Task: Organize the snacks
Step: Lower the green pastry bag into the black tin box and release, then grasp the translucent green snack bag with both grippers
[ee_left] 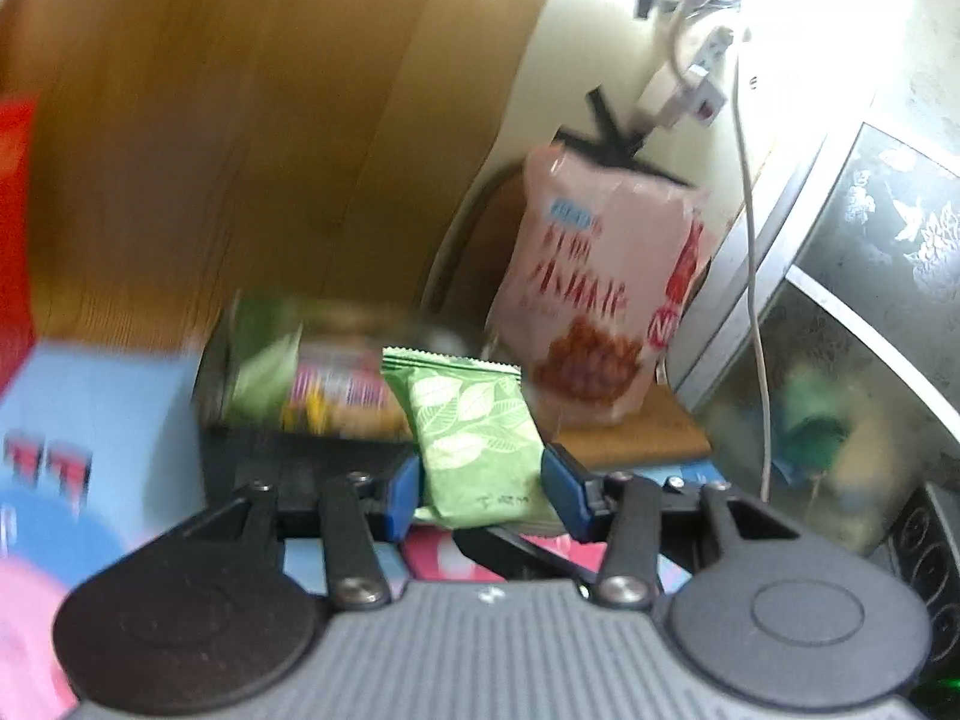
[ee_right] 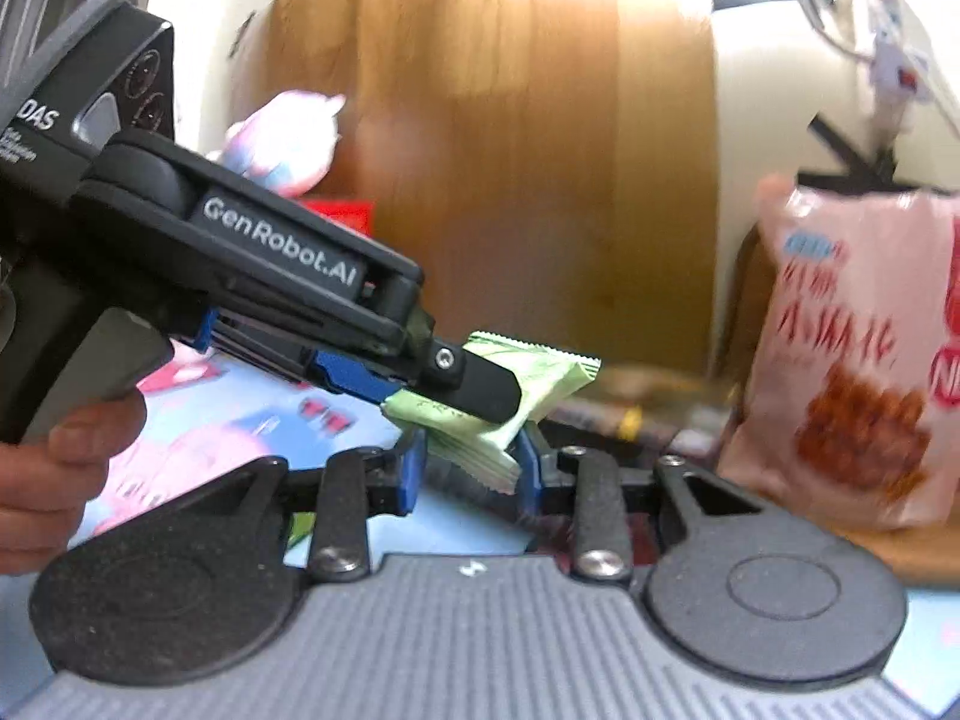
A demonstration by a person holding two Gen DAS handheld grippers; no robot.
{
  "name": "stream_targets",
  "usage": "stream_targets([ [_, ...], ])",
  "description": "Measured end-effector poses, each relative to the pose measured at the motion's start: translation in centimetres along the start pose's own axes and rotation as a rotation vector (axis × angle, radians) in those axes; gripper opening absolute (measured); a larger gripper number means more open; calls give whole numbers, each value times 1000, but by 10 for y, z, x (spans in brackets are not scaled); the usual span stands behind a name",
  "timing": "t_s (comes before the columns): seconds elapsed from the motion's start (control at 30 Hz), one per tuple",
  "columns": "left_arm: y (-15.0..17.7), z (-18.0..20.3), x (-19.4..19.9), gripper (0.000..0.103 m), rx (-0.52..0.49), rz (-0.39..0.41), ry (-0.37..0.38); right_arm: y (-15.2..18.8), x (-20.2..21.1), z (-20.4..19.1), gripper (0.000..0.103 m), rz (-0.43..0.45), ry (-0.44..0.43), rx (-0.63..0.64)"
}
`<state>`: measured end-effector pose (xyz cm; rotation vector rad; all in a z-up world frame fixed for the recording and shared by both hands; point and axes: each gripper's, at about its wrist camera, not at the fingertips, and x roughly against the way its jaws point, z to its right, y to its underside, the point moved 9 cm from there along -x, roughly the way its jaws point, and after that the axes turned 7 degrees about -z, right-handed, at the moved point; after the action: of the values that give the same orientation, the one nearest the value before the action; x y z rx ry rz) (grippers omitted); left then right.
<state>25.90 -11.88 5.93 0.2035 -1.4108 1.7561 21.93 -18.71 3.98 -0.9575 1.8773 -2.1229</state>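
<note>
Left gripper [ee_left: 483, 483]: I clamp my blue pads on the green snack packet [ee_left: 474, 432].
Right gripper [ee_right: 471, 468]: clamped on the same packet's lower end.
Packet's place: lifted, just left of the pink snack bag [ee_left: 606, 288].

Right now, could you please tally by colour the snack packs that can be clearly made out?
Green packets: 2, one in the left gripper, one in the right gripper
Pink bag: 1
Total: 3
The blurred packs behind are too smeared to count.
</note>
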Motion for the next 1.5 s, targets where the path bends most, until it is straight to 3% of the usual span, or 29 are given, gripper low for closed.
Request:
stream_targets([
  [0.1,-28,-1,-19,46,-17,13,-20,-16,-20,24,35,9,13,-45],
  [0.17,-41,-4,-41,55,-44,1,-44,-19,-39,40,37,-4,32,-57],
  [0.33,-32,-31,-89,52,-19,-93,-144,10,-65,64,47,-47,48,-154],
  [0.43,-30,-38,-72,53,21,-18,-127,9,-51,65,53,-7,56,-114],
  [0.6,-25,-45,-17,52,82,65,-91,4,-31,59,53,57,40,-157],
  [0.8,19,-68,51,54,79,87,-181,-9,-9,21,54,81,-82,-124],
  [0.97,75,-110,73,53,194,-14,-227,13,-9,-25,54,-54,-209,-83],
  [1.17,113,-141,82,53,341,-65,-183,52,-24,-71,53,-255,-313,-58],
  [1.27,116,-146,73,54,401,-85,-126,59,-45,-69,52,-360,-357,-167],
  [1.37,122,-147,65,53,410,-81,-100,65,-66,-57,37,-447,-401,-336],
  [1.5,119,-147,63,53,400,-71,-90,68,-79,-59,25,-479,-453,-451],
])
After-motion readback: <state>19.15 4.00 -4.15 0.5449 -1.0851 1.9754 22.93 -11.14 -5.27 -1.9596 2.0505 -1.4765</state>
